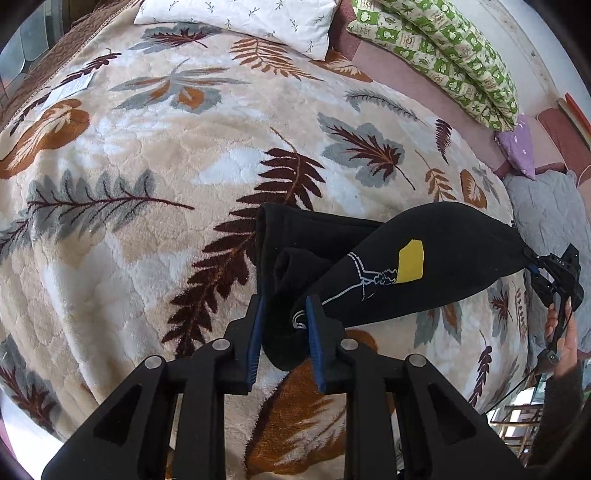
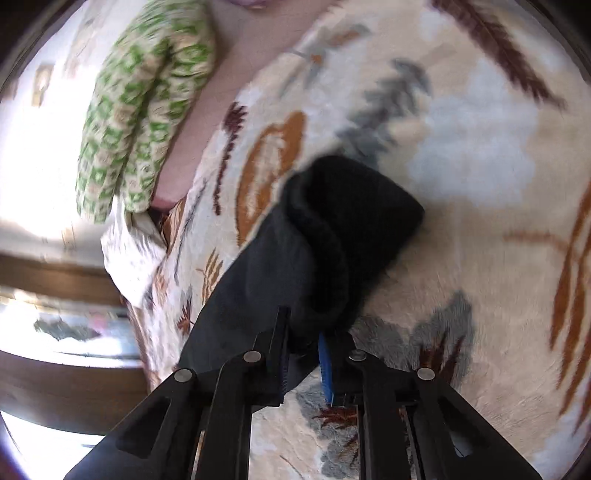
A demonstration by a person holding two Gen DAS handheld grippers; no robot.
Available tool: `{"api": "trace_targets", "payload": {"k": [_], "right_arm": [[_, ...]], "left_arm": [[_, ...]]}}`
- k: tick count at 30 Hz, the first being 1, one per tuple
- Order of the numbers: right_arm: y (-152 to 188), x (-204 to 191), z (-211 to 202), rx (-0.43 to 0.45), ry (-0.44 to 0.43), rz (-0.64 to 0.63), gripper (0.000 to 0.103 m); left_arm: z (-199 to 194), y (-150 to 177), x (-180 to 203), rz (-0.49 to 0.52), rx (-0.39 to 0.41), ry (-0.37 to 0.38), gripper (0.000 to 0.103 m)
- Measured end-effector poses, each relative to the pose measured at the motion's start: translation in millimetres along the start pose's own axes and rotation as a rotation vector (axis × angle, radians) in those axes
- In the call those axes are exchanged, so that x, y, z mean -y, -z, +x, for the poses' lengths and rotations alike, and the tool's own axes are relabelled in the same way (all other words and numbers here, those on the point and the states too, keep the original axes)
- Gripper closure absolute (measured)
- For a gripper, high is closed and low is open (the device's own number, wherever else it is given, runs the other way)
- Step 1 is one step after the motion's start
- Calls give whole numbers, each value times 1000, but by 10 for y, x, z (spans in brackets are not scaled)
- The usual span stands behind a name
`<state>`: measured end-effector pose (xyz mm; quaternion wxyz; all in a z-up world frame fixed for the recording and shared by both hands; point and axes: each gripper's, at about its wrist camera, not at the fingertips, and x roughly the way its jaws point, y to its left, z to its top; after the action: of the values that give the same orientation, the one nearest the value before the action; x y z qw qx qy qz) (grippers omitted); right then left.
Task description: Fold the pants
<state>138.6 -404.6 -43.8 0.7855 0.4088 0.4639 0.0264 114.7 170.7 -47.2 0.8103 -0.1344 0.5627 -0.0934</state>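
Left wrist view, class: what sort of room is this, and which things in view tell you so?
Most likely a bedroom. A plush leaf-patterned blanket covers a bed, a white sprigged pillow lies at its head, and a folded green quilt sits alongside.

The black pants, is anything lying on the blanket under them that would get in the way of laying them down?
Nothing visible does. The black pants hang between the left gripper and right gripper, and the leaf-patterned blanket below shows only bare fabric.
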Motion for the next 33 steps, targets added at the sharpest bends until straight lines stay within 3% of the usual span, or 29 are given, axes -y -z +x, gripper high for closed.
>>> {"api": "trace_targets", "payload": {"k": [4,14,18,19,23,24,25,28,33], "right_arm": [[-136,60,-251,65,-3,0,90],[-109,418,-205,48,-28,111,90],[-95,452,-175,41,-27,122,89],[-95,462,-170,40,-27,125,89],[-100,462,-160,38,-19,126,87],[-101,456,-159,39,-17,125,87],[-103,448,-157,39,-16,124,87],[-105,417,-164,41,-6,112,87],[-130,324,-214,46,-10,92,87]], "left_arm": [[18,85,-55,-52,-45,80,71],[100,143,-394,-292,-92,229,71],[176,29,-387,-325,-96,239,67],[190,-7,-341,-307,-94,238,60],[198,-69,-204,-251,-85,199,59],[191,-71,-194,-243,-82,191,67],[196,-64,-176,-236,-94,176,85],[209,-32,-173,-270,-115,166,93],[-19,-54,-151,-298,-44,182,94]]}}
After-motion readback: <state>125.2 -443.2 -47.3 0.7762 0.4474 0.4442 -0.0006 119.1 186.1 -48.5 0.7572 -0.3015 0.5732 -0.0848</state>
